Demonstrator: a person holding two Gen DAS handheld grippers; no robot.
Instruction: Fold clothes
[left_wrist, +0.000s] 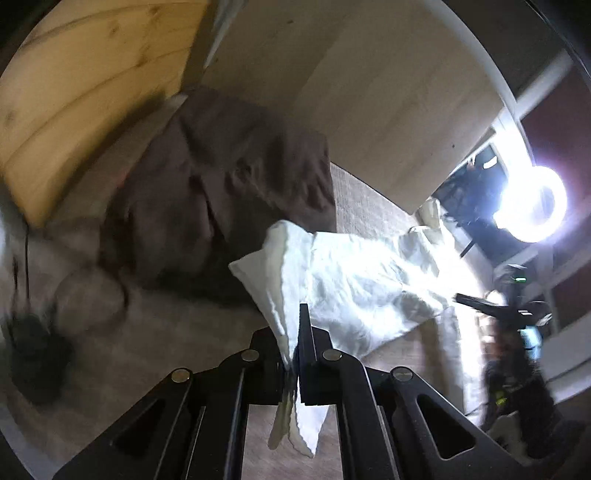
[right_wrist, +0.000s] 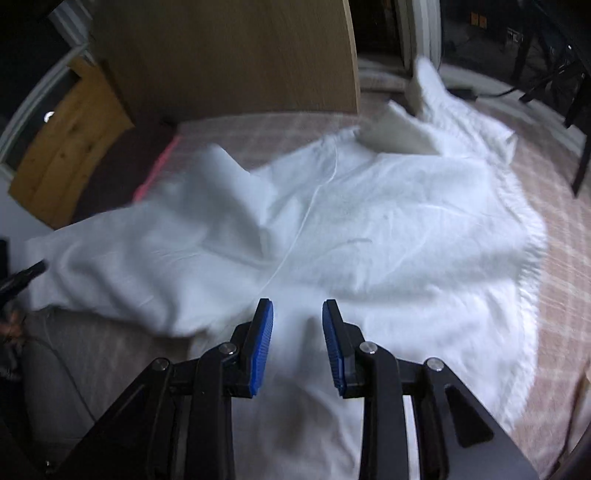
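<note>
Pinching one corner of the white garment (left_wrist: 354, 280) shut between its jaws, the left gripper (left_wrist: 295, 325) lifts that end off the checked rug (right_wrist: 554, 221), while the right gripper (right_wrist: 297, 314) hovers empty, jaws partly apart, directly above the garment's near edge.

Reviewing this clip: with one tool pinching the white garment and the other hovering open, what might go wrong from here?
1. The left tool pinches only a thin edge of the white garment; it may slip out.
2. The right tool is open above the cloth, so one-sided lifting could bunch it.
3. The garment could drag against the brown clothing nearby.
</note>
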